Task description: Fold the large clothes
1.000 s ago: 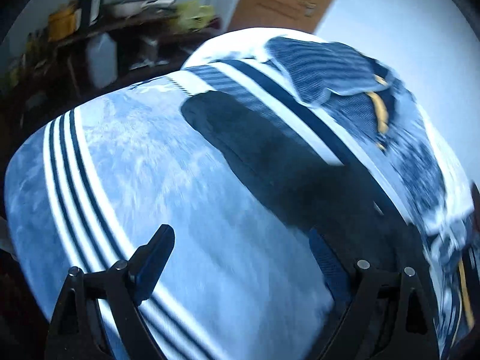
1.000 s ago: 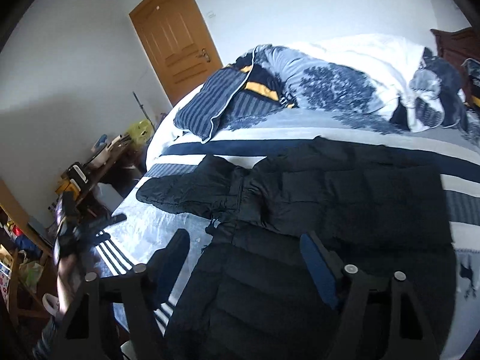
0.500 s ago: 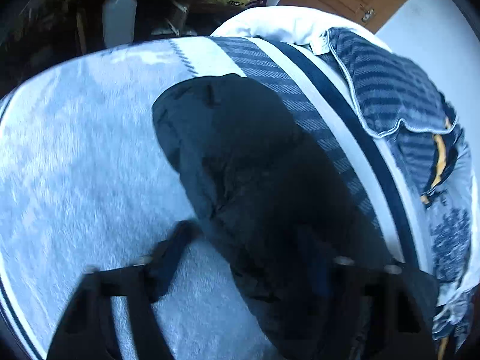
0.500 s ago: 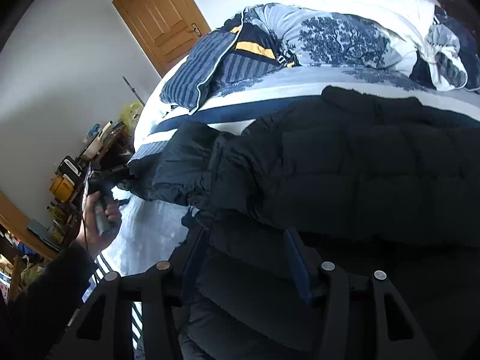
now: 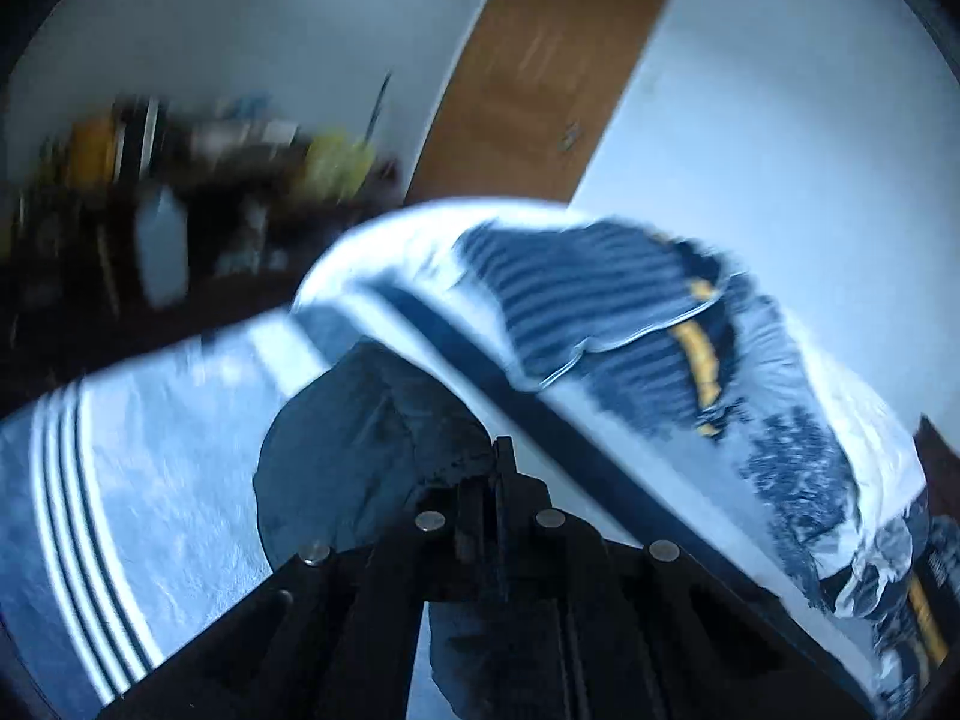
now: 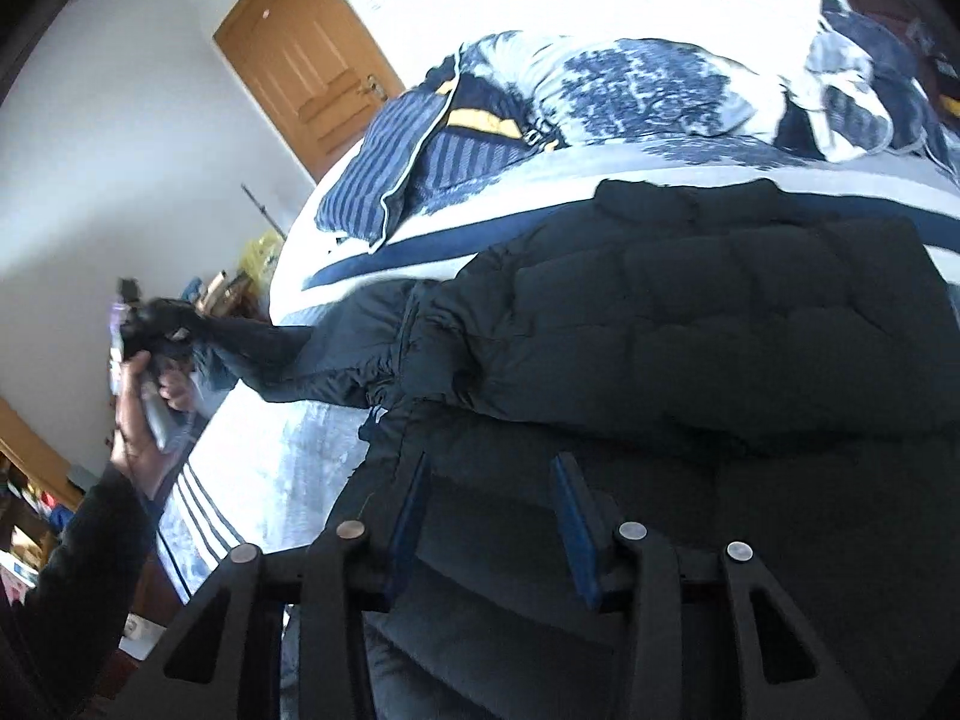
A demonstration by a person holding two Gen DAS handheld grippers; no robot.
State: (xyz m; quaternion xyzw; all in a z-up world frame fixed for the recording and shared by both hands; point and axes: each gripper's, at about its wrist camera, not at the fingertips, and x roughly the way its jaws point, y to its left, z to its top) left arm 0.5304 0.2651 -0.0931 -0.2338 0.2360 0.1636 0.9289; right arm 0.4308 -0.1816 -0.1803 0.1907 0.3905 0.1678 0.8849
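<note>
A black quilted puffer jacket (image 6: 708,324) lies spread on the bed. Its left sleeve (image 6: 336,354) stretches out to the left, its end lifted off the bedspread. My left gripper (image 5: 503,462) is shut on that sleeve end (image 5: 360,450); the right wrist view shows the same gripper (image 6: 159,324) in a person's hand (image 6: 135,420). My right gripper (image 6: 491,468) is low over the jacket's near part. Its blue-padded jaws are closing with jacket fabric between them, and no pad presses on it.
The bed has a blue-and-white striped bedspread (image 5: 150,450). A striped pillow (image 6: 384,180) and a bunched duvet (image 6: 648,90) lie at its far end. A cluttered dark shelf (image 5: 180,192) stands left of the bed, next to a wooden door (image 6: 312,60).
My left gripper closed on the sleeve end and lifted it up off the bed. My right gripper came down onto the jacket and its jaws narrowed.
</note>
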